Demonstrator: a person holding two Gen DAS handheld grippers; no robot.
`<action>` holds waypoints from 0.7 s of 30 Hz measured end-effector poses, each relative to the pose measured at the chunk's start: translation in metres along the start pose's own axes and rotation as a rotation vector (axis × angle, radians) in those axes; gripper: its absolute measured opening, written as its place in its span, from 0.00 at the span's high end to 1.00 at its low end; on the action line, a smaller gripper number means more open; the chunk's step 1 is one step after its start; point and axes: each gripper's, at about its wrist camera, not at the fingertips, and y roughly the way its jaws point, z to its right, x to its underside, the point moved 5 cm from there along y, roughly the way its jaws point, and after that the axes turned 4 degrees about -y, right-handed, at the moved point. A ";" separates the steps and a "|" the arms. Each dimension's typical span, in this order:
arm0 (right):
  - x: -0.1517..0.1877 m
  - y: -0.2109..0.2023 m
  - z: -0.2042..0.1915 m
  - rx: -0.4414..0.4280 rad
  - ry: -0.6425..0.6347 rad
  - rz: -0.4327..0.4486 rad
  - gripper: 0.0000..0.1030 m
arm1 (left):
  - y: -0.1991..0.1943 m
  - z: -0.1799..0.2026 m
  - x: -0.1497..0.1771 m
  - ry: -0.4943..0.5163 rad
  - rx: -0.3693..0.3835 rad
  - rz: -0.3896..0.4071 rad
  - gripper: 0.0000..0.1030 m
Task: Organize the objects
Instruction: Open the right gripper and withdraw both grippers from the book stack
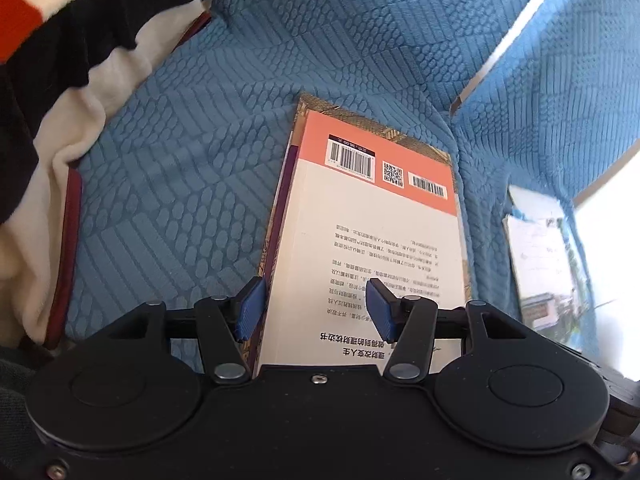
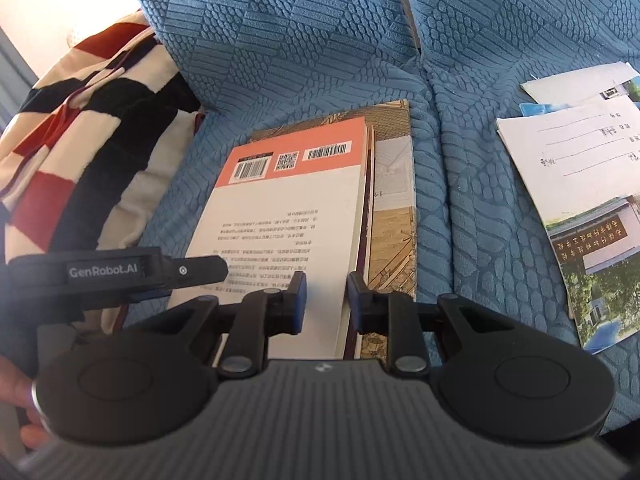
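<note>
Two flat rectangular books point(image 2: 288, 236) stacked on quilted blue sofa cover point(image 2: 304, 60).

A blue quilted sofa cover point(image 2: 304, 60) with raised geometric patterns spreads over seat and backrest. At its left lies a bunched fleece blanket point(image 2: 80, 128), striped cream, black and red, against the cushion.

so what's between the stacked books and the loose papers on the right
Only bare blue sofa cover, with a cushion seam running through it. The right wrist view shows it: the books lie left of the seam and the papers right of it.
</note>
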 end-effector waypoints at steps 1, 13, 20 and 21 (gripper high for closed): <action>-0.003 -0.003 0.000 0.010 -0.003 0.009 0.77 | -0.002 -0.001 -0.002 -0.008 0.003 0.005 0.51; -0.055 -0.082 -0.010 0.018 -0.021 0.134 0.80 | -0.072 0.034 -0.013 0.040 0.055 0.157 0.50; -0.059 -0.146 -0.005 -0.003 0.055 0.205 0.80 | -0.121 0.068 -0.006 0.080 0.109 0.236 0.42; -0.059 -0.152 -0.003 -0.004 0.070 0.208 0.80 | -0.128 0.072 -0.005 0.082 0.109 0.249 0.42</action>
